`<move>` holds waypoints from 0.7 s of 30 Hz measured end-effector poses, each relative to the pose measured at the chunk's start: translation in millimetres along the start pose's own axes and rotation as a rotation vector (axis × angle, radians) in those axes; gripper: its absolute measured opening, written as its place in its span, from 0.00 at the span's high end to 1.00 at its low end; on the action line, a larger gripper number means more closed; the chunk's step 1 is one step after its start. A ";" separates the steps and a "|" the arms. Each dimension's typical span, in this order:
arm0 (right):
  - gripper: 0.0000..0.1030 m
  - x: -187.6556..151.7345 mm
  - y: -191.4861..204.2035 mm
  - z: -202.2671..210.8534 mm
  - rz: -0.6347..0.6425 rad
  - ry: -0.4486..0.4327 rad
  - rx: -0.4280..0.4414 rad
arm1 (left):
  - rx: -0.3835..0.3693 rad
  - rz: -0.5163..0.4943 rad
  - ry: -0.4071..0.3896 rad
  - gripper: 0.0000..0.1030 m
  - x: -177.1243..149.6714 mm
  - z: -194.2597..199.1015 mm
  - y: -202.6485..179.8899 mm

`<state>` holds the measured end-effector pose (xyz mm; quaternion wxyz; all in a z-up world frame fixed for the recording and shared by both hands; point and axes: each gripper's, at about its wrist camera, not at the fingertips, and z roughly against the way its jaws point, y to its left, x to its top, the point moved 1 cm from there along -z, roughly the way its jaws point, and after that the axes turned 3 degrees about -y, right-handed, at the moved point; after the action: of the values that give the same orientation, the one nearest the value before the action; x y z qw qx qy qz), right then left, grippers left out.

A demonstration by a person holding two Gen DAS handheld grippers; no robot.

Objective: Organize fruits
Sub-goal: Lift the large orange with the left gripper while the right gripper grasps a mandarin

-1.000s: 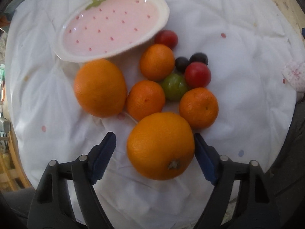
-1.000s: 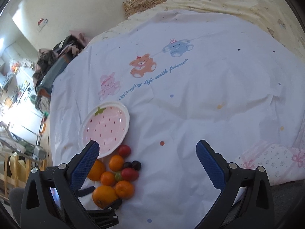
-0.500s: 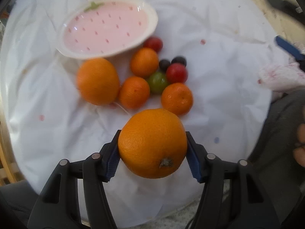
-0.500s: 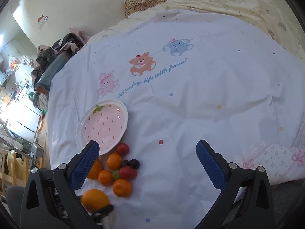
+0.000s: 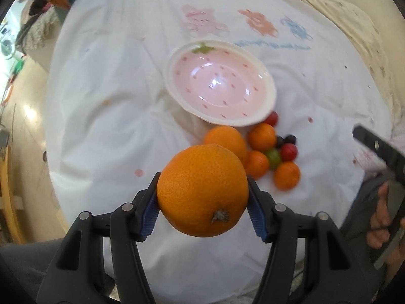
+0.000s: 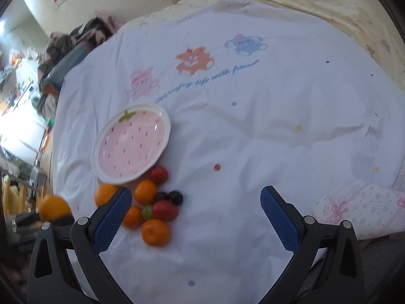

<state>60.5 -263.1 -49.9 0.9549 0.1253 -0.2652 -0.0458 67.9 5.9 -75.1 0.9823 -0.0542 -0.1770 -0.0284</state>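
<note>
One large orange (image 5: 202,190) pinched in left gripper (image 5: 202,204), lower centre, above sheet, likely bound for strawberry plate (image 5: 268,81) above; right gripper (image 6: 196,217) spread, empty, near remaining fruit pile (image 6: 152,207).

orange (image 5: 202,190): orange | plate (image 6: 101,162): pink, red-speckled, white rim | sheet (image 6: 253,139): white, dotted

Sheet (image 6: 278,101): perhaps "life with friend"

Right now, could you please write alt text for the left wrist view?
The left gripper holds a large orange in its jaws above a white cloth. Beyond it lie an empty strawberry-patterned plate and a cluster of smaller fruits.
</note>
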 end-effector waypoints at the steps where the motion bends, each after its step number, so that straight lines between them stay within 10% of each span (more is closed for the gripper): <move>1: 0.00 -3.2 3.8 -1.1 0.018 0.006 -0.005 | 0.001 0.004 -0.010 0.44 0.1 0.1 3.7; 21: 0.32 -70.7 74.7 -91.1 0.297 0.378 0.029 | -0.065 0.136 -0.015 0.44 0.5 -1.7 30.1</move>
<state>48.8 -160.6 -140.6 0.9820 0.1049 -0.0980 0.1229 71.2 35.6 -79.4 0.9783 -0.0983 -0.1791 0.0331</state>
